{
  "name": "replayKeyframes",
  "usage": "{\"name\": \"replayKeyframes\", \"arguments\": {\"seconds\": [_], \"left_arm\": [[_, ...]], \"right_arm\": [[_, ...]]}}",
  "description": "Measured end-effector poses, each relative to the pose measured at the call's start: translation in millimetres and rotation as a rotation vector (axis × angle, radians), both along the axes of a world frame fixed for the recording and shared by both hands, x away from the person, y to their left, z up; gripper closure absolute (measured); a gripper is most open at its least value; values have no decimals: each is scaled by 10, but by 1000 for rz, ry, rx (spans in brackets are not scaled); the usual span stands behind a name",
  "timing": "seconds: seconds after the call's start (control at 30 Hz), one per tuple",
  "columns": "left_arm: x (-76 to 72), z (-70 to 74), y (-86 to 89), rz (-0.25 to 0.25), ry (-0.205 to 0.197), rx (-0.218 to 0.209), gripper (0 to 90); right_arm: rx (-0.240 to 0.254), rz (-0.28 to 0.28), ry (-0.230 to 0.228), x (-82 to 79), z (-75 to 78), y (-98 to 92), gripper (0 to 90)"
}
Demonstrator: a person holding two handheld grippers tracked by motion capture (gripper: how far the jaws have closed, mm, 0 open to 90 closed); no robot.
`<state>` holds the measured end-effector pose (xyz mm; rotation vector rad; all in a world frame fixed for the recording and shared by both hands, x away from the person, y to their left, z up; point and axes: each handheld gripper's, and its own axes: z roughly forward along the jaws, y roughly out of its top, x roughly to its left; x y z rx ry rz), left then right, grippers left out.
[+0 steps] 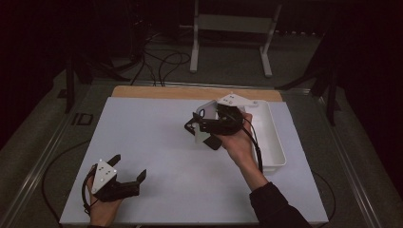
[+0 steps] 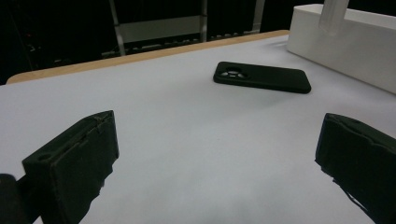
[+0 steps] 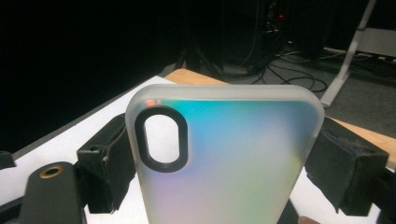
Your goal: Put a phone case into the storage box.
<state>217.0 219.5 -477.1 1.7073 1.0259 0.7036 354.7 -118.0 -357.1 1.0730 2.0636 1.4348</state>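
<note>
Two phone cases are seen at a white worktop edged with a strip of pale wood at its far side. A translucent, iridescent case with a black-rimmed camera opening is gripped between the jaws of the right gripper, held above the worktop just left of a white bin. A black case is lying flat on the worktop, near that bin's wall and apart from it. Well away from the bin, at the worktop's near left corner, the left gripper is held low with its jaws spread wide and nothing between them. Beyond the worktop, a dark room is seen, with a grey floor, loose cables and a white metal stand.
</note>
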Motion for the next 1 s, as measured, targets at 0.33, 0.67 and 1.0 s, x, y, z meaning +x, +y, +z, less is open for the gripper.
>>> {"name": "replayKeyframes", "arguments": {"seconds": [0.33,0.67,1.0], "left_arm": [[-10,10,7,13,-8,-2,0],[-18,22,5,26,-13,8,0],[-20,21,-7,26,-21,17,0]], "right_arm": [[-34,-35,-8,135,37,-66,164],[-45,-92,-23,272,116,-199,164],[-79,-156,-35,399,191,-390,164]]}}
